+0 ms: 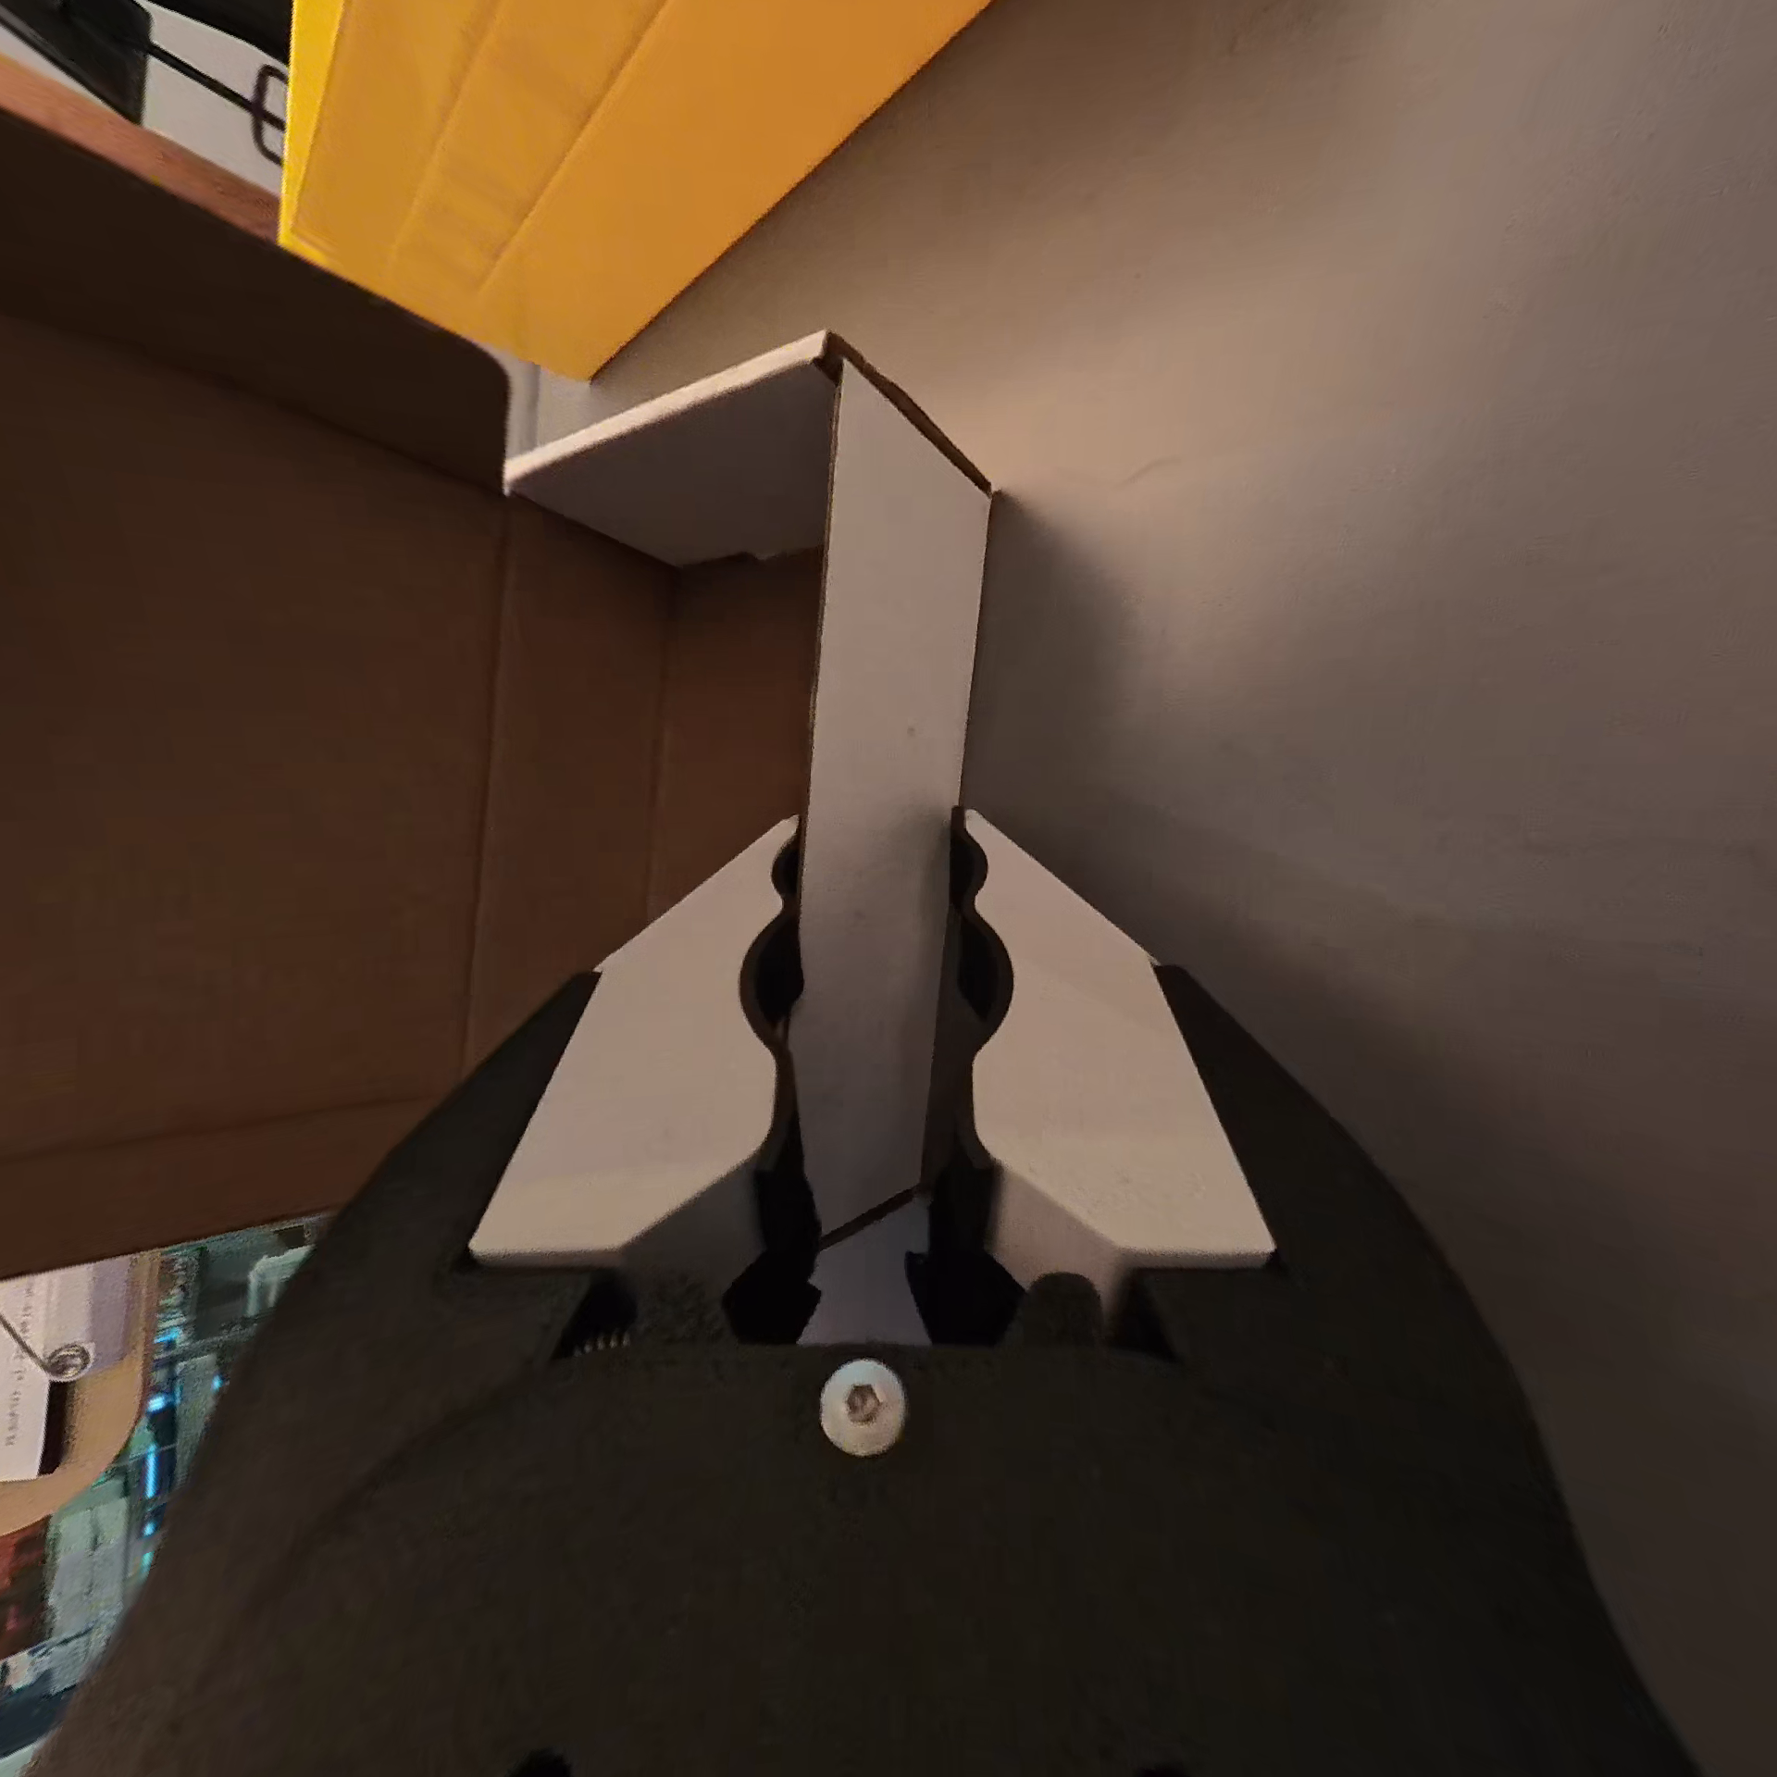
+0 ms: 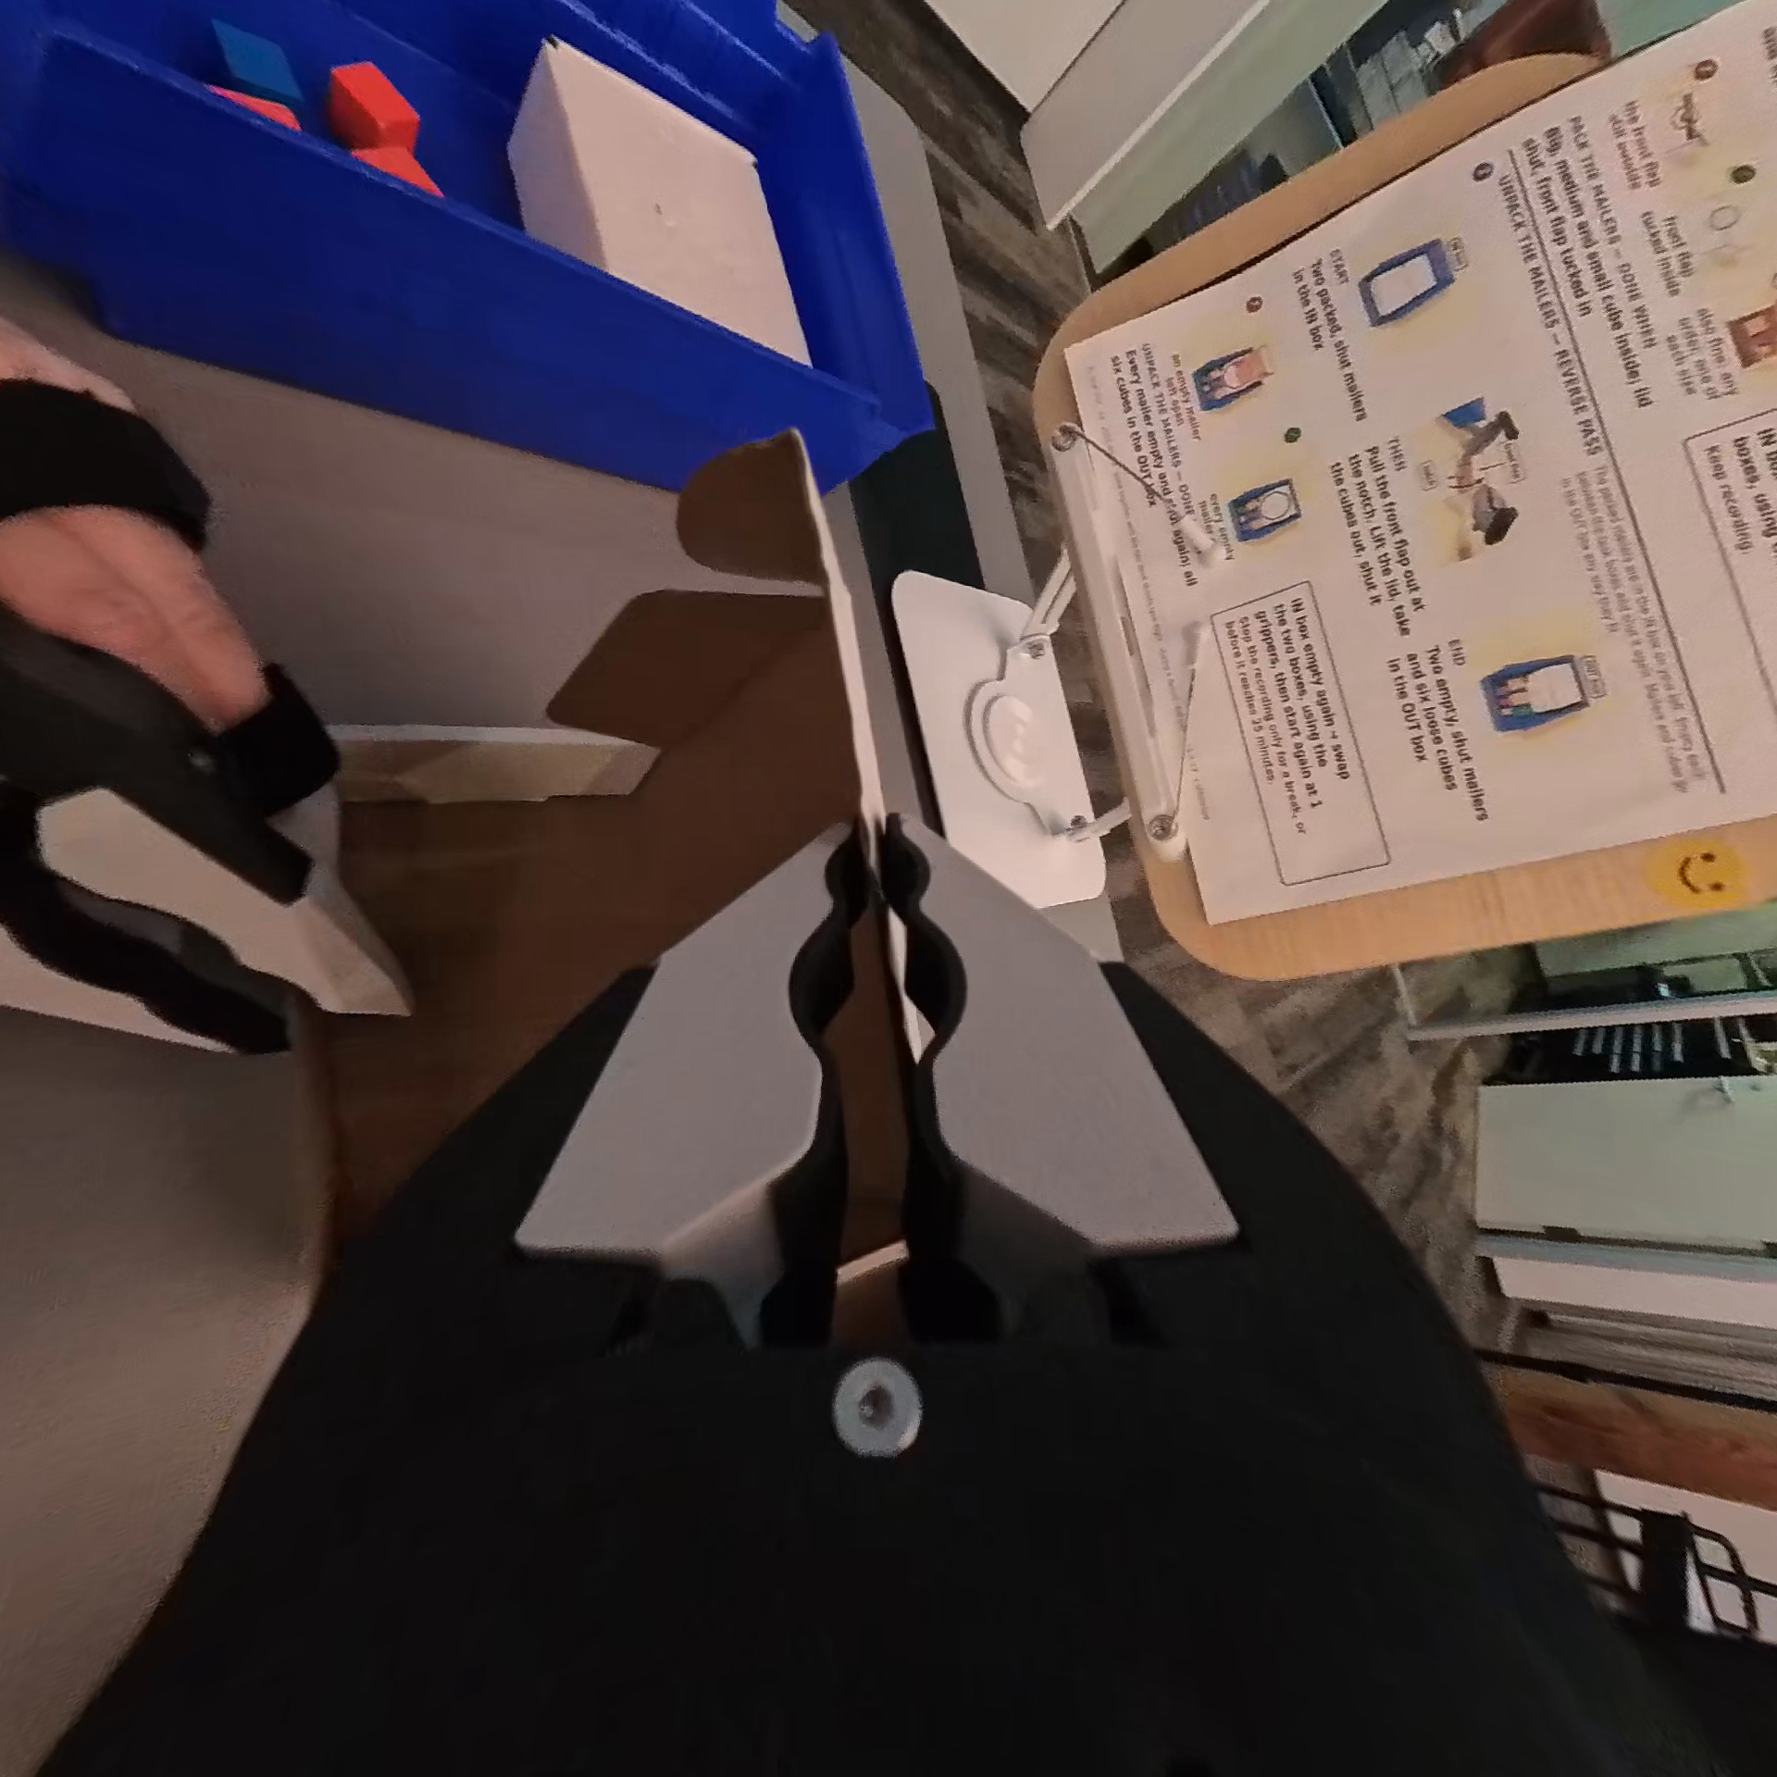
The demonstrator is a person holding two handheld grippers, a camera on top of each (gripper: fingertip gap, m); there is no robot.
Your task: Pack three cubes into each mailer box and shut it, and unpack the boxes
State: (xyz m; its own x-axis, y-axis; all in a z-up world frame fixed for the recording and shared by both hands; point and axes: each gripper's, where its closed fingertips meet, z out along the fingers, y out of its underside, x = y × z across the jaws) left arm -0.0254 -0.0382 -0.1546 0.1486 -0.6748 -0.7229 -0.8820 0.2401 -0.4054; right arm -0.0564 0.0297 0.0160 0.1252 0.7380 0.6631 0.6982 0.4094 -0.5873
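Observation:
An open white mailer box with a brown inside [image 1: 288, 769] lies on the grey table [image 1: 1346, 577]. My left gripper [image 1: 877, 837] is shut on its upright white side wall [image 1: 894, 625]. My right gripper [image 2: 877, 832] is shut on the thin edge of the box's raised lid flap [image 2: 769, 538], seen edge-on. The left gripper [image 2: 356, 894], held by a person's hand, also shows at the left of the right wrist view, at the box's other side. No cube shows in the visible part of the box's inside [image 2: 750, 750]. Red cubes [image 2: 370, 106] and a blue cube [image 2: 255, 58] lie in a blue bin [image 2: 385, 288].
A shut white mailer box [image 2: 654, 212] stands in the blue bin beside the cubes. A yellow bin [image 1: 577, 163] lies beyond the open box. A printed instruction sheet [image 2: 1442, 529] on a wooden board stands off the table to the right. The grippers' ends are close to 20 cm from one another. From either gripper's tips it is about 35 cm to the blue cube [image 2: 255, 58].

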